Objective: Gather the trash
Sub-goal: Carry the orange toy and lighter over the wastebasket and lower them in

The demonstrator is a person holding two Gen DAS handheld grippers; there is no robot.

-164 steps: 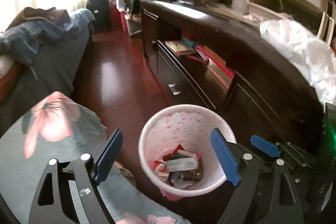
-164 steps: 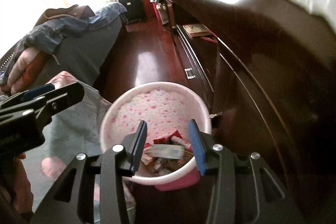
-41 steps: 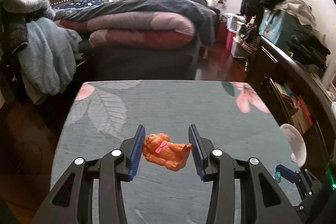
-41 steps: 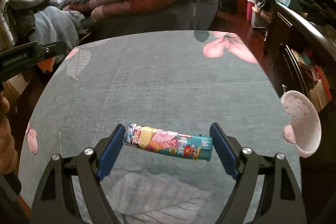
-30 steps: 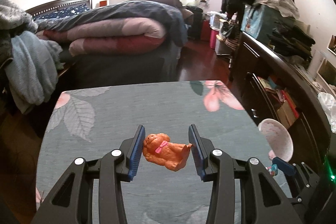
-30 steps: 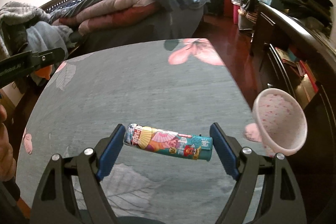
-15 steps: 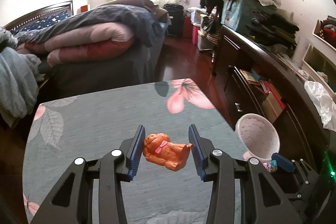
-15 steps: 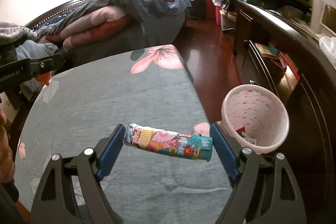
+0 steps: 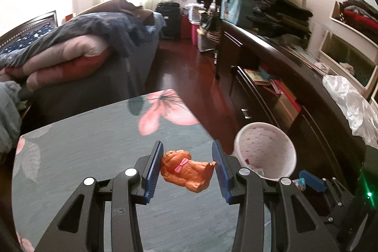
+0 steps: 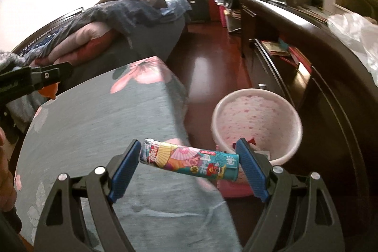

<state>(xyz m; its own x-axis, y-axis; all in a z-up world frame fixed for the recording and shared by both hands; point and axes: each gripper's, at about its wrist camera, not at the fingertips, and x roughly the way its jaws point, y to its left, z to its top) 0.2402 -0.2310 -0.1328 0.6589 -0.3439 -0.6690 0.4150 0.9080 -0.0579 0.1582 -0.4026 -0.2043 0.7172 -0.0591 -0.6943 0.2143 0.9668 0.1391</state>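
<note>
My left gripper [image 9: 187,165] is shut on an orange toy dog [image 9: 185,169] with a pink bow, held above the grey floral table [image 9: 82,152]. My right gripper [image 10: 189,163] is shut on a colourful printed tube [image 10: 189,161], clamped end to end over the table's right edge. The pink-and-white trash bin [image 10: 256,122] stands on the floor just right of the table, with a few wrappers showing at its bottom. In the left wrist view the bin [image 9: 265,150] lies right of the held dog. The left gripper's finger [image 10: 35,80] shows at the left edge of the right wrist view.
A long dark dresser [image 9: 295,86] with books on its shelf runs along the right, with a white plastic bag [image 9: 349,105] on top. A bed piled with quilts [image 9: 70,56] stands behind the table. Red-brown floor [image 10: 212,67] lies between bed, table and dresser.
Both grippers have swung to the right with their loads still held. The bin has come closer and nearer the middle of both views, and the table has slid left.
</note>
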